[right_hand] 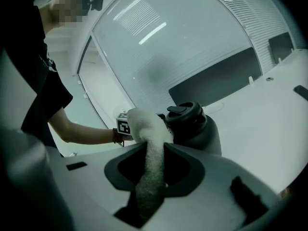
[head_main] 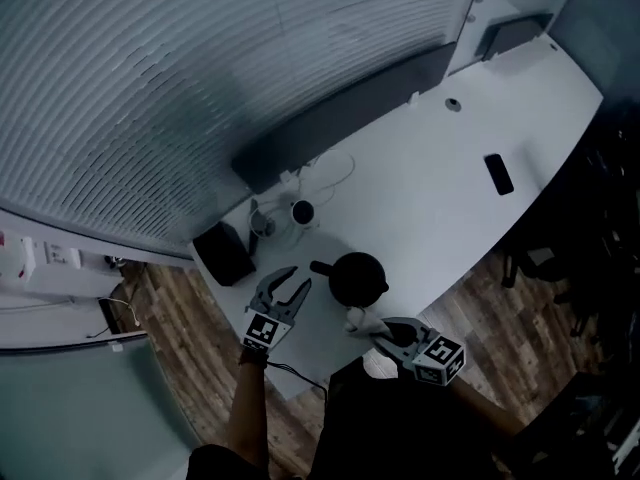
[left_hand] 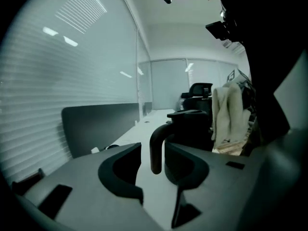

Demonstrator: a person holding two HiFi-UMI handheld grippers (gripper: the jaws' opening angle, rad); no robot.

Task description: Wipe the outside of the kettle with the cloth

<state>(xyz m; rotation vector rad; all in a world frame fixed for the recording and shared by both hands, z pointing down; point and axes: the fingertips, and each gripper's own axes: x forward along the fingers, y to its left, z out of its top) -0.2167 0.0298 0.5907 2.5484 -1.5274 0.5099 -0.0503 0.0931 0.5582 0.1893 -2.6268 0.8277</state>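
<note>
Desk point(head_main: 430, 198): white, curved, with a dark panel point(head_main: 340, 118) along its far edge.

Far left: a black box point(head_main: 222, 253) stands at the desk's left end. Just right of it are a small grey thing point(head_main: 262, 220), too small to name, and a white round cup-like thing point(head_main: 303, 212) with a thin cable trailing off it.

My left claw point(head_main: 298, 280): over the near left part of the desk, pointing at the kettle's handle point(left_hand: 156, 150). Jaws stand apart and grip nothing. In the left gripper view the handle shows in the gap between them, with no pad touching it. I cannot tell whether the handle sits between the tips or just past them.

Kettle point(head_main: 358, 276): black, upright on the desk, near the near edge, between my two claws. Lid on, handle turned to the left.

My right claw point(right_hand: 155, 153): on the near right side of the kettle, jaws closed on the cloth point(right_hand: 144, 124). The cloth is white. It runs up out of the jaws and bunches against the kettle's side, just below the lid.

Far right: a dark phone point(head_main: 498, 174) lies flat on the desk, well apart from the kettle.
</note>
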